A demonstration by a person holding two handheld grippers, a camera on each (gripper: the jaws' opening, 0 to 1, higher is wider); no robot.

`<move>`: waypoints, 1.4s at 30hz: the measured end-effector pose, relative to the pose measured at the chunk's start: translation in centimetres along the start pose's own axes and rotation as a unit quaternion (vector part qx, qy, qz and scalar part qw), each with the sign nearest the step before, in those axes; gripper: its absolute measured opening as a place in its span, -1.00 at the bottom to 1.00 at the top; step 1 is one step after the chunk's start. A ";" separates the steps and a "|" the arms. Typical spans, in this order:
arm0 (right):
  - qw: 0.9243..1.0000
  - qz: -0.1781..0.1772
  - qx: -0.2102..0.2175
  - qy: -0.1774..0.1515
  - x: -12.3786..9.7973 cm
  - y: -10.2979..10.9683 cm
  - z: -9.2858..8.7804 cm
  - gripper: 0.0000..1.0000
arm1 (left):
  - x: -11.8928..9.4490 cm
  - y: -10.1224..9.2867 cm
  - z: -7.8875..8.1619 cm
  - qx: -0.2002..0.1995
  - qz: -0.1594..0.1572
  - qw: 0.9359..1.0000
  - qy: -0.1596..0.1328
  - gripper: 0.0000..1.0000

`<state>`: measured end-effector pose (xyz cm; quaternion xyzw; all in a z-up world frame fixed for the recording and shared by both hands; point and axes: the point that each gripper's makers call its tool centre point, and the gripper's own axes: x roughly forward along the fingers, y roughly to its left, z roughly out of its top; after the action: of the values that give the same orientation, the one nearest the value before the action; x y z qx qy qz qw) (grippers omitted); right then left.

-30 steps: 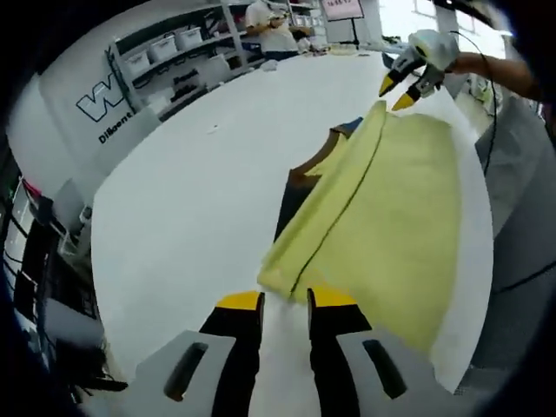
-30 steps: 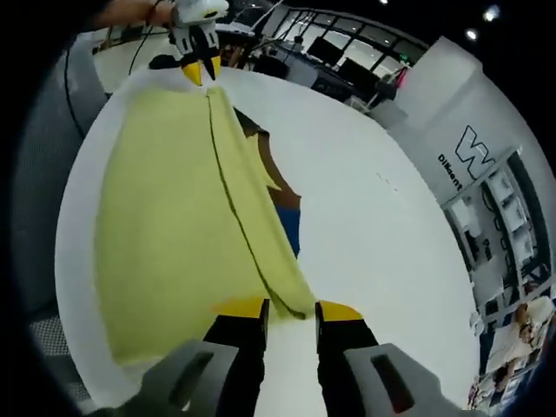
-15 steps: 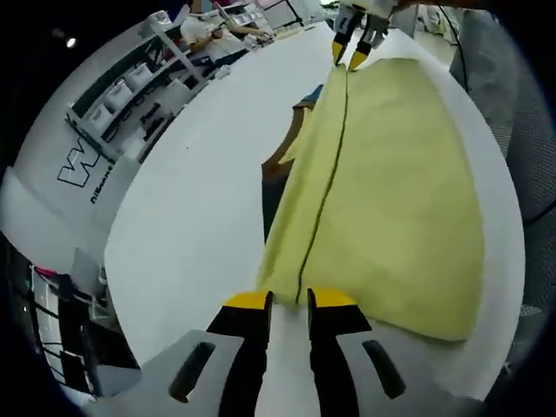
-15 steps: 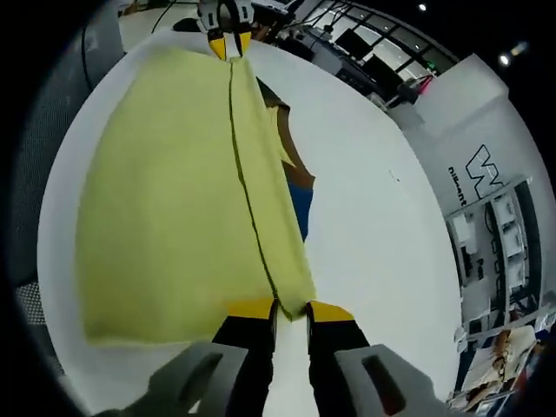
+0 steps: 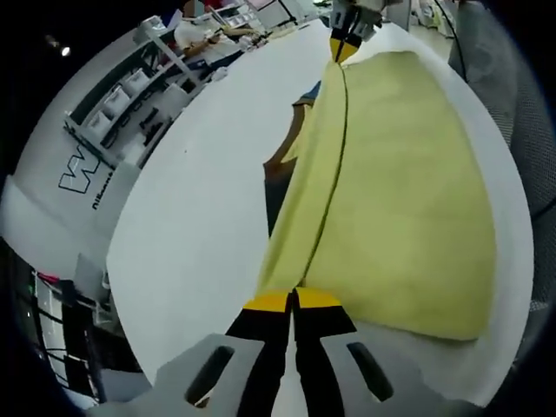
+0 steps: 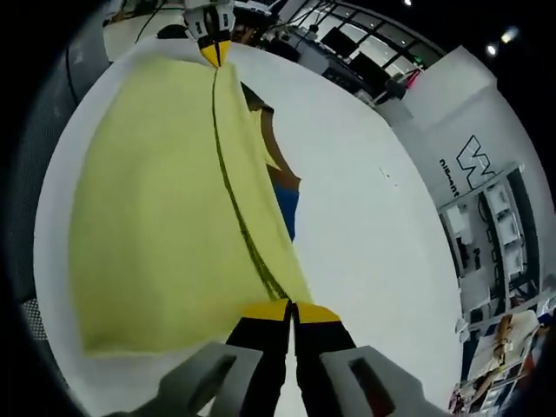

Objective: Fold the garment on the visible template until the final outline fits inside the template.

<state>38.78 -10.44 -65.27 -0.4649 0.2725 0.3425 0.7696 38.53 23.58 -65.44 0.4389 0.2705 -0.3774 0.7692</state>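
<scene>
Yellow-tipped black fingers of my left gripper [image 5: 293,301] had just come together on the near end of the dark-seamed fold edge; half a second before they stood apart on either side of it. My right gripper [image 6: 291,309] had done the same at the opposite end, its fingers pinched on the cloth where they had been open. In the left gripper view I saw the right gripper [image 5: 345,48] far off, its tips closed at the far corner of that edge, and in the right gripper view the left gripper [image 6: 211,50] likewise.

Between the two grips the pale yellow fabric garment [image 5: 408,182] lay spread flat on the round white worktop [image 5: 200,191], the seam running straight from one grip to the other. Beside the seam, a brown and blue template [image 6: 282,195] poked out from under the garment, mostly covered.

I judged that both ends of the edge were now secured, so the next fold could begin. The garment clearly overhung the template, so the task remained unfinished.
</scene>
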 end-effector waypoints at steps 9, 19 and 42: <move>0.997 -0.016 0.070 -0.017 0.0 -1.6 0.4 -1.00 | -0.5 1.9 0.8 -0.047 0.018 0.999 -0.015 -0.92; 0.987 -0.017 0.158 -0.013 1.5 -4.1 0.6 -1.00 | 0.1 4.6 1.8 -0.052 -0.002 0.999 -0.011 -0.92; 0.982 0.013 0.186 0.005 4.5 -4.0 -0.2 -1.00 | 1.3 2.0 0.9 0.041 -0.060 0.997 -0.008 -0.49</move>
<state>44.65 -10.71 -66.53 -0.3120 0.3416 0.2933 0.8366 40.97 23.00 -65.04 0.4502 0.2741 -0.4372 0.7287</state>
